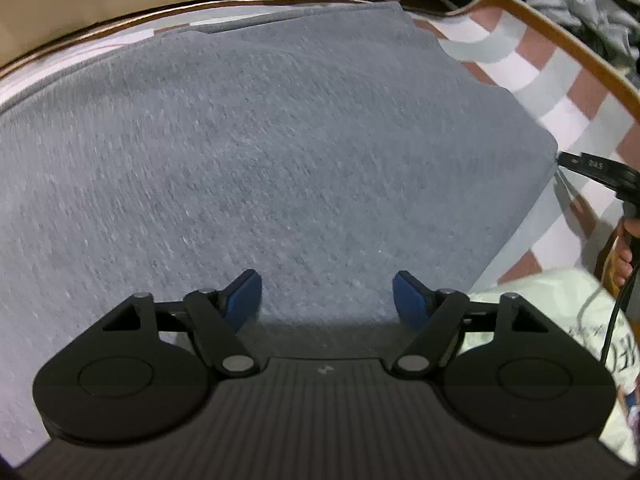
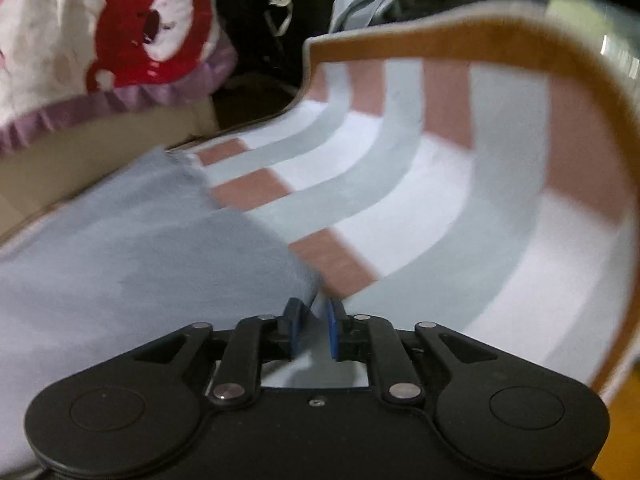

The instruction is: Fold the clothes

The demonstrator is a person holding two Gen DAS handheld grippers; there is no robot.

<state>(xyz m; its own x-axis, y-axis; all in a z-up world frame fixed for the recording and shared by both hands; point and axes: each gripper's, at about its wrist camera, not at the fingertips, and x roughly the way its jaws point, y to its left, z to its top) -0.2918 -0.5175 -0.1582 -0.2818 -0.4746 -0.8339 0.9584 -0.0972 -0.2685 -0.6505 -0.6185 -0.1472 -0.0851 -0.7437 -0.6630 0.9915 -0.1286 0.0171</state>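
The left gripper [image 1: 327,296] hangs with its jaws wide, blue pads well apart and nothing between them, just over the near edge of the grey garment [image 1: 260,152]. The right gripper [image 2: 314,330] has its jaws narrow, and a corner of that same grey cloth sits pinched in the gap between the pads — it looks like a grip on the garment's near corner, though motion blur softens the detail there.

Outward from the jaws, the garment lies spread on the counter [image 2: 400,184], which wears a checked cover of white, pale grey and dusty pink with a tan border. In the left wrist view the cloth reads as a flat, roughly rectangular block with clean straight edges and a squared far corner, so I judge at least one fold is already made. What remains is probably another fold or a final squaring-up, with the pinched corner being the start of it.

The fabric is a soft heathered knit, thick enough to show a rounded doubled edge, and largely free of wrinkles. Beyond the counter sit a white item with a red bear print [image 2: 152,28] and a heap of unsorted clothes [image 1: 592,4] — likely still to be folded.
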